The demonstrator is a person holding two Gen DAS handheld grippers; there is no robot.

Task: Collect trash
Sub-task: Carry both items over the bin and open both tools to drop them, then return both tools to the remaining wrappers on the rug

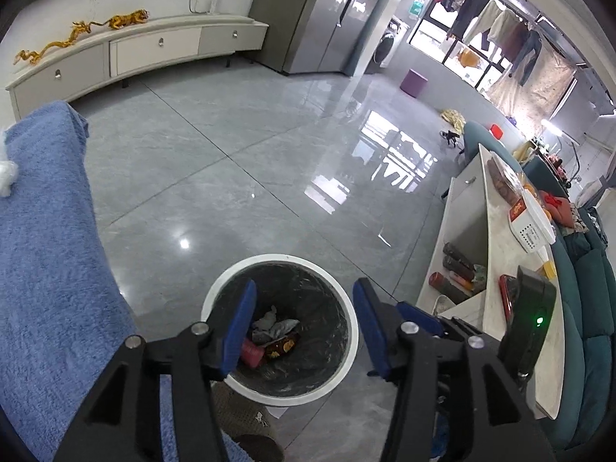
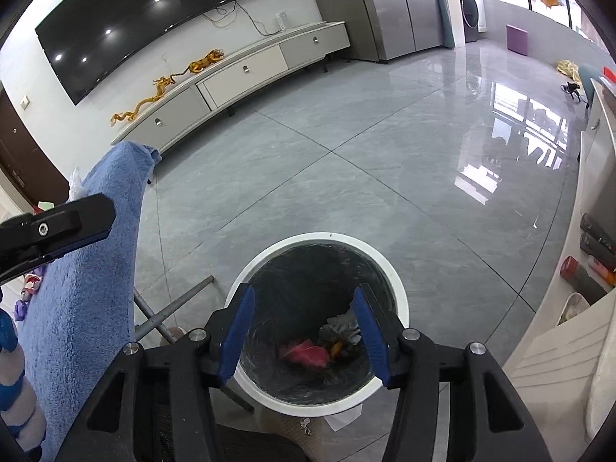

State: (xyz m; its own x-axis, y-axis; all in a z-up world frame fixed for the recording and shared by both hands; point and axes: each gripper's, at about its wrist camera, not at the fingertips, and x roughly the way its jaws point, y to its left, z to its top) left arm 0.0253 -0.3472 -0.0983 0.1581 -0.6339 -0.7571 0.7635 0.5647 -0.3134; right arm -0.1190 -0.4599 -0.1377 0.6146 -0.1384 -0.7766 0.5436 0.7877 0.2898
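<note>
White-rimmed round bin [image 2: 400, 300], crumpled trash [image 2: 308, 350] inside

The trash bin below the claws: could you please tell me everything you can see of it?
The trash bin is round, with a white rim and a dark, crinkled liner inside, and stands upright on the grey tiled floor. At its bottom lie a crumpled grey wad, a red piece and a dark orange-printed wrapper. Both open claws, left and right, hang above it, not touching. A white scrap of paper pokes out beneath its near edge.
</note>
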